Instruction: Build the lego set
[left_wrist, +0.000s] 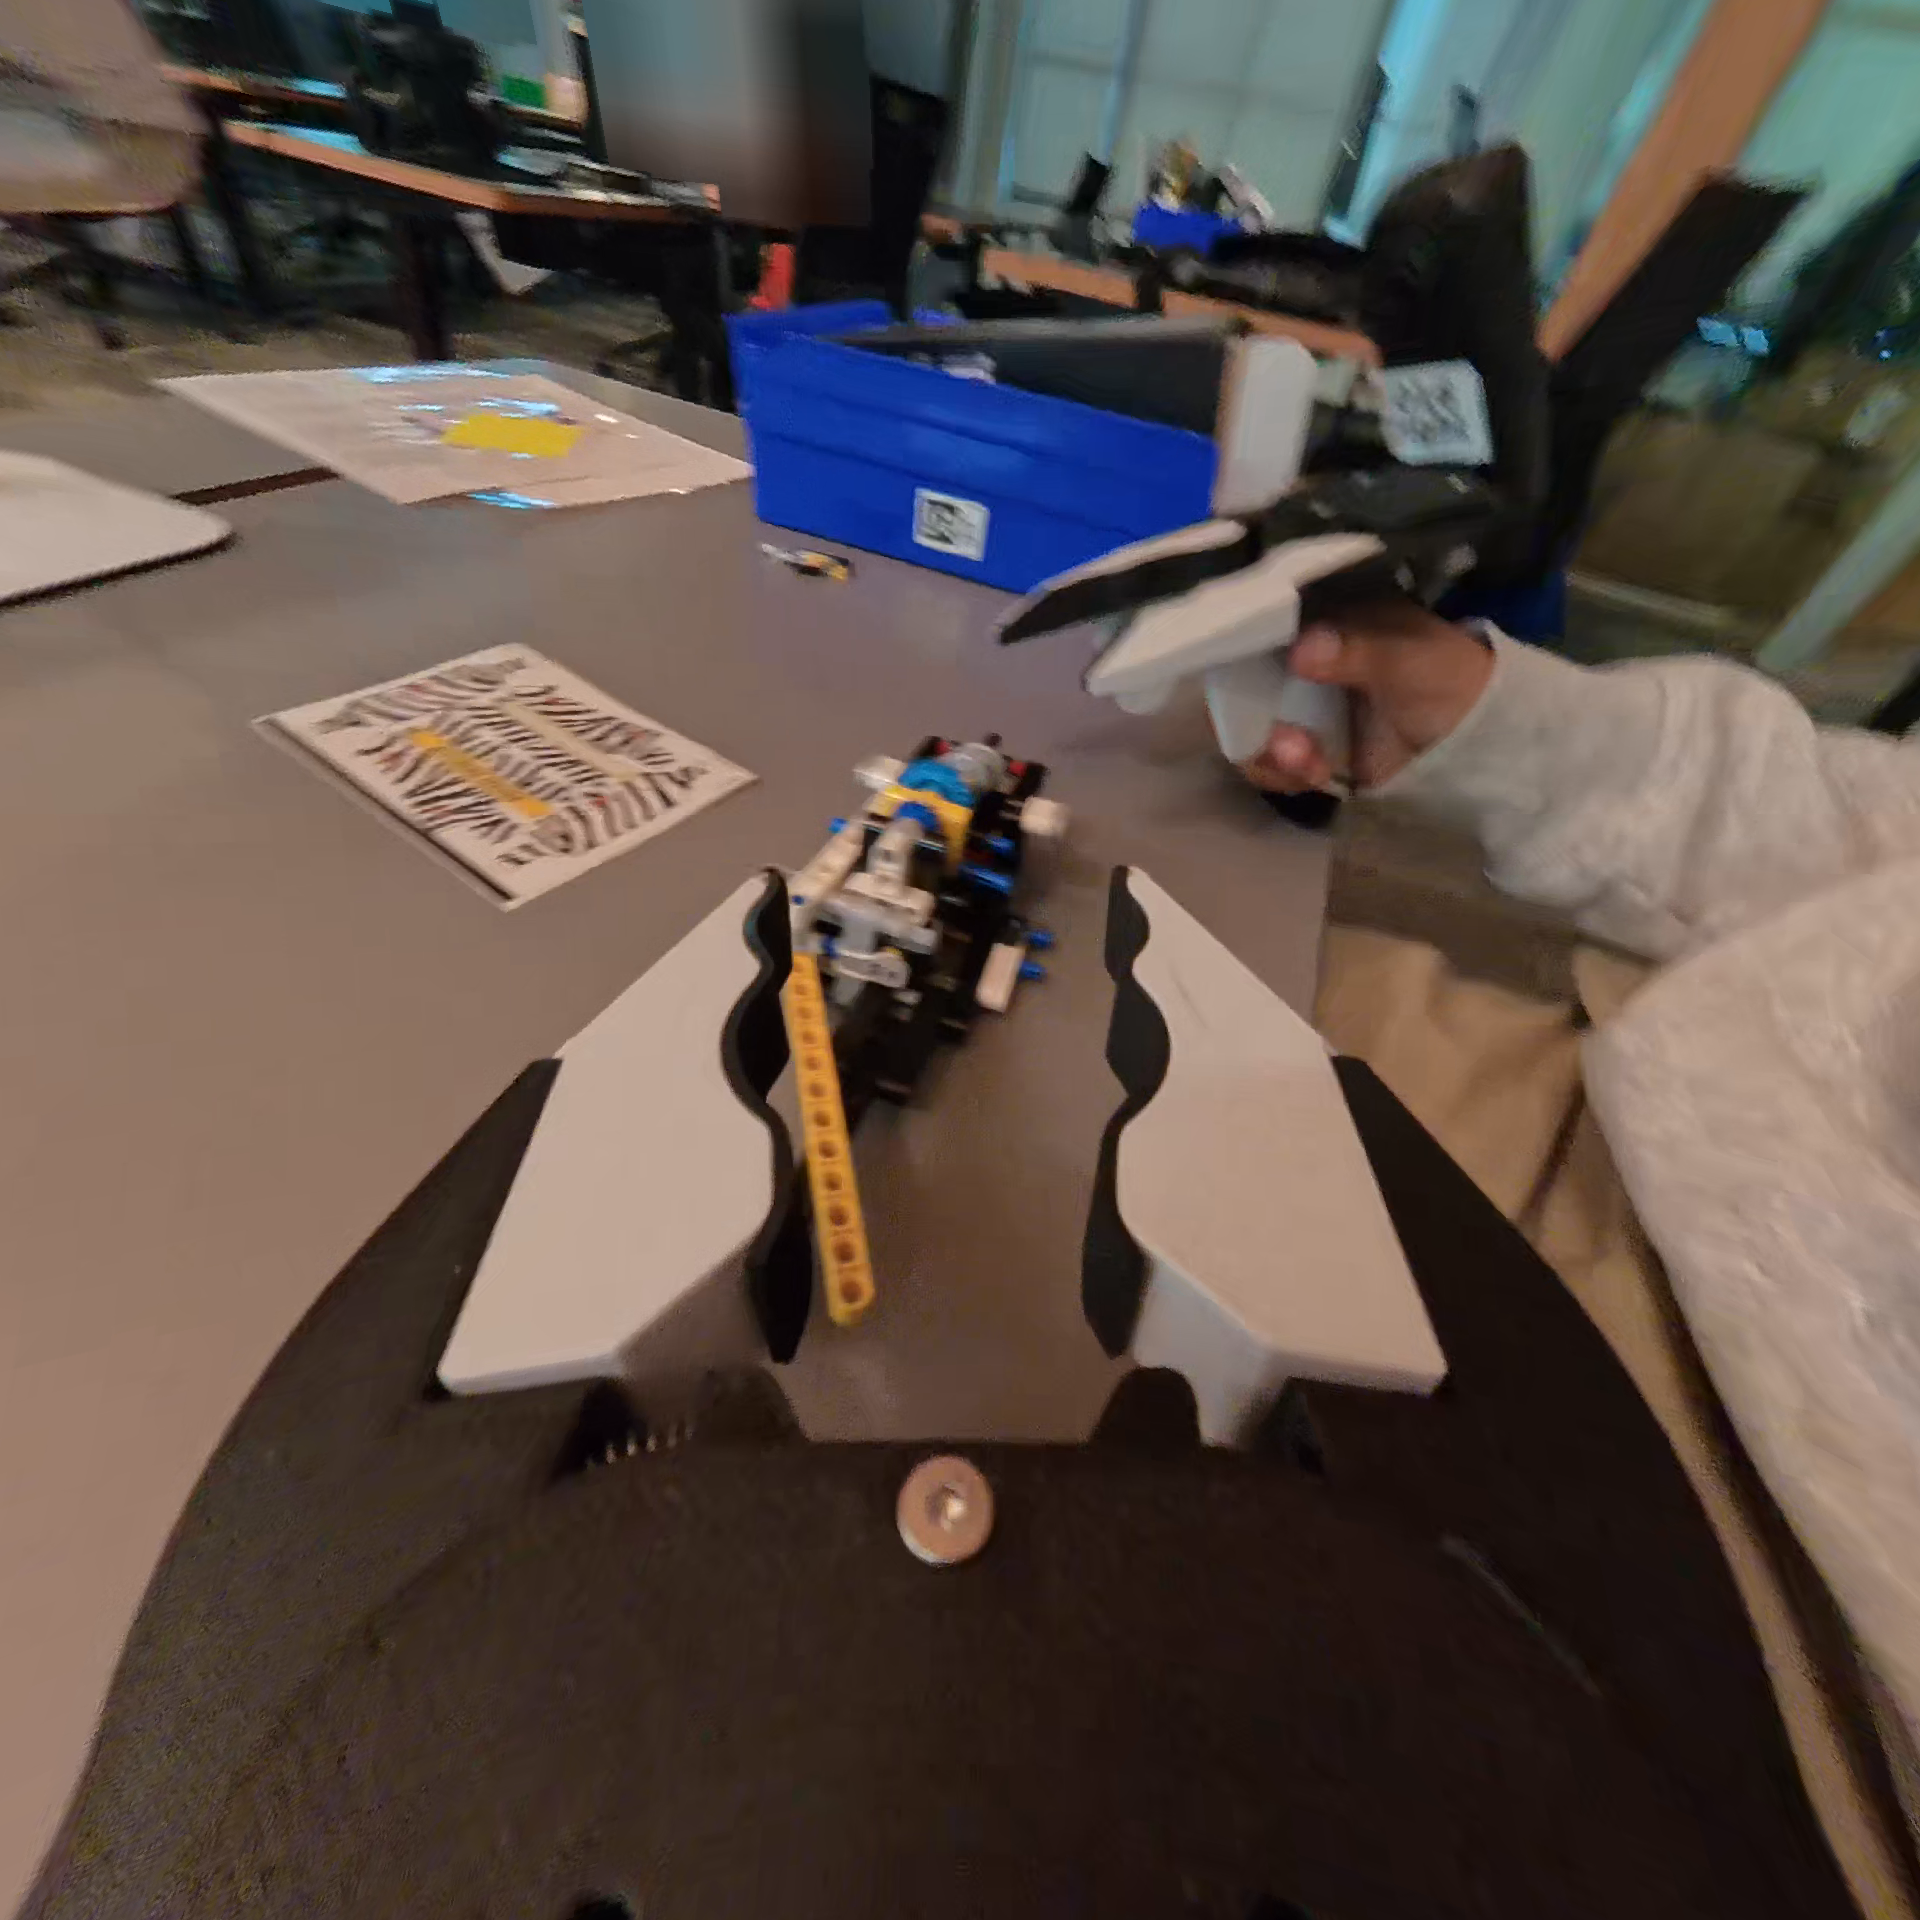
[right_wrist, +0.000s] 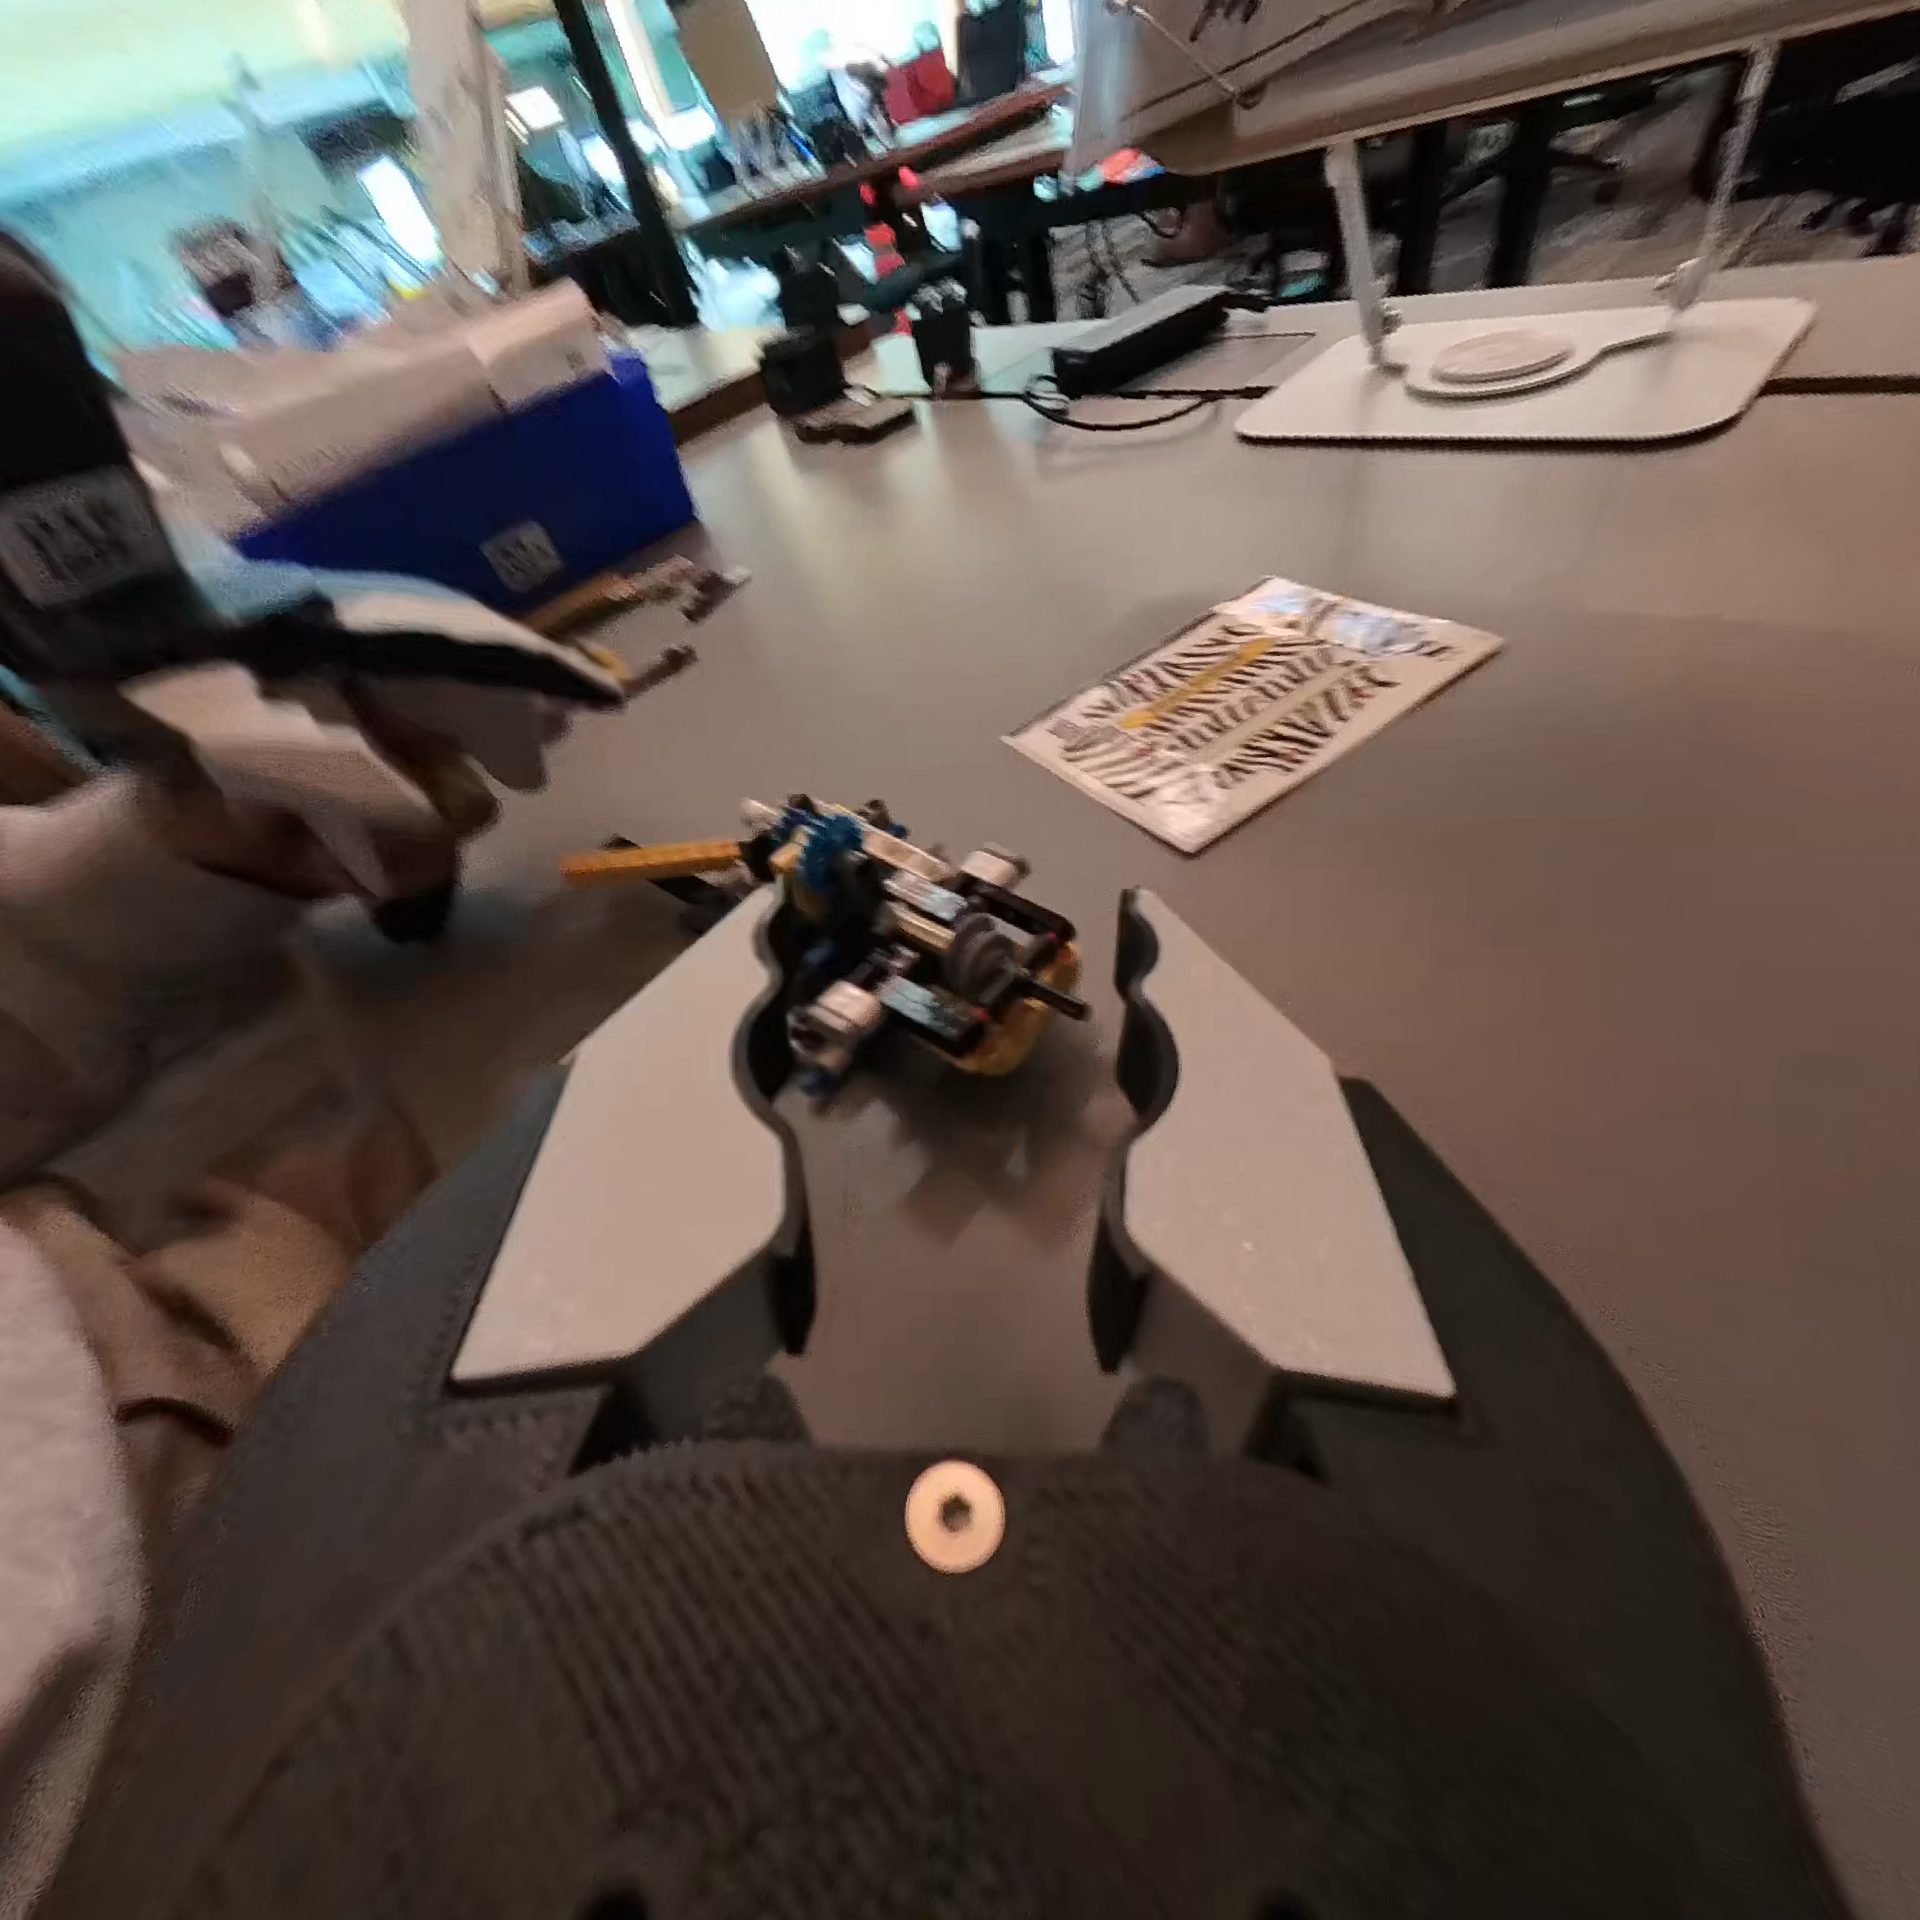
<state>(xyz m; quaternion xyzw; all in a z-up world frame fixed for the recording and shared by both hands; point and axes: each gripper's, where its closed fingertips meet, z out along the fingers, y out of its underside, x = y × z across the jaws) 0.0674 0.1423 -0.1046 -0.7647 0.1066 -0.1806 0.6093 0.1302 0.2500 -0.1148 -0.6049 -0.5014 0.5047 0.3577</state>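
A partly built lego model (left_wrist: 935, 862) of black, white, blue and yellow parts lies on the grey table (left_wrist: 312, 1039). A long yellow beam (left_wrist: 826, 1143) sticks out of it toward me. My left gripper (left_wrist: 948, 902) is open, and the beam runs between its fingers close to the left finger (left_wrist: 644, 1143). My right gripper (right_wrist: 951, 914) is open and empty, with the model (right_wrist: 914, 935) just past its fingertips. The beam (right_wrist: 655, 857) points left there. Each gripper shows in the other's view: the right one (left_wrist: 1143, 613), the left one (right_wrist: 499, 675).
A striped sticker sheet (left_wrist: 504, 769) (right_wrist: 1247, 707) lies beyond the model. A blue bin (left_wrist: 966, 447) (right_wrist: 488, 499) stands at the back with loose pieces (left_wrist: 810, 561) (right_wrist: 644, 603) before it. A printed sheet (left_wrist: 457, 426) and a white stand base (right_wrist: 1507, 374) lie farther off. The table edge (left_wrist: 1320, 935) borders the person's lap.
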